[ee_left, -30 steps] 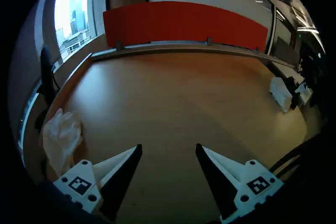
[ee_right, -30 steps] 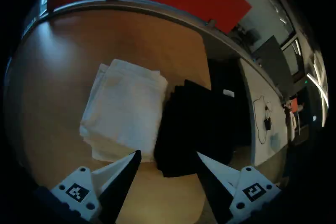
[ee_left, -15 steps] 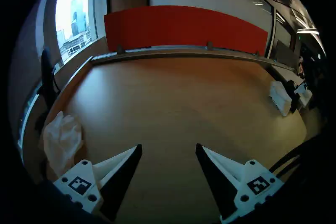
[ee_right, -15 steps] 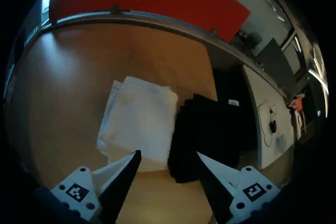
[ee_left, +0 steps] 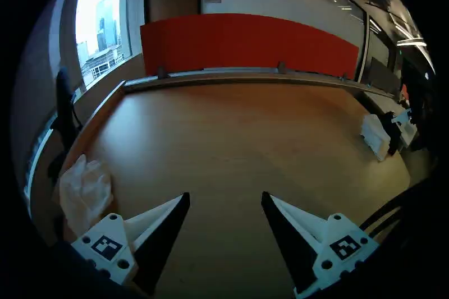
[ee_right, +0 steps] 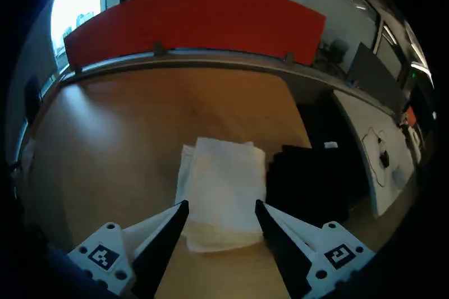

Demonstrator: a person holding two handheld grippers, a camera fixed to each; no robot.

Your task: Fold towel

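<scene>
A stack of folded white towels (ee_right: 223,192) lies on the wooden table just ahead of my right gripper (ee_right: 220,210), whose fingers are open on either side of its near edge without pressing on it. The same stack (ee_left: 375,135) appears small at the far right in the left gripper view. A crumpled white towel (ee_left: 84,189) lies at the table's left edge, just left of my left gripper (ee_left: 224,201), which is open over bare wood with nothing between its fingers.
A folded black cloth (ee_right: 308,184) lies right of the white stack near the table's right edge. A red partition (ee_left: 247,41) runs along the far edge of the table (ee_left: 236,130). A dark chair (ee_left: 63,105) stands at the left by the window.
My right gripper has swung left and levelled, so the white stack has moved from left of centre to between its fingers. The left gripper view has tilted up slightly.
</scene>
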